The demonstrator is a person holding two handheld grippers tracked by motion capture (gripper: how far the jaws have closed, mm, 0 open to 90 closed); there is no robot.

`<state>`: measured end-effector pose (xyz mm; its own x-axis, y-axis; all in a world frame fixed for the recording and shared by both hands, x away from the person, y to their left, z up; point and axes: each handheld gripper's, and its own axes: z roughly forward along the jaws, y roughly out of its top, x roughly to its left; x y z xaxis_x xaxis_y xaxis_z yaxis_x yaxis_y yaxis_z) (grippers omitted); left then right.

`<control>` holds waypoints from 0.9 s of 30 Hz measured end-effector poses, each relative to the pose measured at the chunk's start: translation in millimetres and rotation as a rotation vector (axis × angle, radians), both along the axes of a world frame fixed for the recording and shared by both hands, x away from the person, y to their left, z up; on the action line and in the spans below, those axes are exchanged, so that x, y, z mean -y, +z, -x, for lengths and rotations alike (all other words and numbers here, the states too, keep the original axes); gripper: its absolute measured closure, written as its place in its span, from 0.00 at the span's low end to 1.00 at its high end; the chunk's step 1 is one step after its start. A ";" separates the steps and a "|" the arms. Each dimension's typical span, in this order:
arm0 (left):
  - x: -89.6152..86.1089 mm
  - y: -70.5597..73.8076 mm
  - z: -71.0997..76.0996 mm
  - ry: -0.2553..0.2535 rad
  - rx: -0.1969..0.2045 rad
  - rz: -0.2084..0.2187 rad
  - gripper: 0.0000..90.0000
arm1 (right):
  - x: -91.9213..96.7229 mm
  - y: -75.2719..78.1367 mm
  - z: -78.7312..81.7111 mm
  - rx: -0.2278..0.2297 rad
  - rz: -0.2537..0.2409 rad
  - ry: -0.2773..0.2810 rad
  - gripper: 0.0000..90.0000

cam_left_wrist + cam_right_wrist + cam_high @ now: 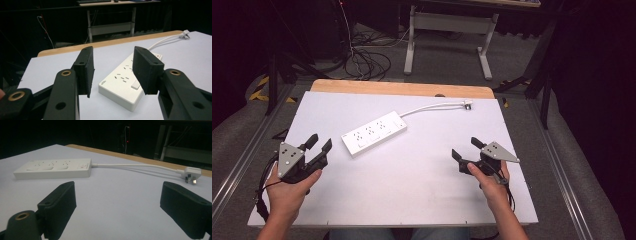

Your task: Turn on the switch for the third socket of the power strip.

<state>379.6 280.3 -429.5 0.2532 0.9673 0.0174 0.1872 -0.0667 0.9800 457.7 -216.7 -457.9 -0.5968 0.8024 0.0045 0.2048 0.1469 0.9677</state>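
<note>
A white power strip [374, 132] lies aslant on the white table top [412, 190], left of the middle. Its white cable [427, 107] runs back and right to a plug [467, 105] near the far edge. My left gripper [321, 143] hovers at the front left, open, nothing between the pads. In the left gripper view the power strip [122, 82] lies just beyond the left gripper [113, 65]. My right gripper [465, 148] sits at the front right, open wide and empty. The right gripper view has the strip [52, 168] and plug [192, 174] well beyond the right gripper [120, 192].
A strip of bare wood [402, 89] shows along the table's far edge. Beyond it stand a white desk frame [447, 22] and loose cables on the floor [367, 62]. Metal rails [242, 155] run along both sides of the table.
</note>
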 end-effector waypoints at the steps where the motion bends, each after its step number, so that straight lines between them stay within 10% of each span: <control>1: -0.6 0.9 0.6 -0.001 0.001 0.001 0.57 | -0.1 -0.1 -0.2 0.001 0.001 0.000 0.15; 27: -0.1 -0.9 1.4 0.038 -0.015 0.006 0.32 | 0.0 0.1 0.9 0.002 -0.002 -0.003 0.15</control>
<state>378.2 280.4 -430.4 0.2164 0.9763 0.0082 0.2044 -0.0535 0.9774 456.8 -216.7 -457.8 -0.5942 0.8043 0.0051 0.2030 0.1439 0.9685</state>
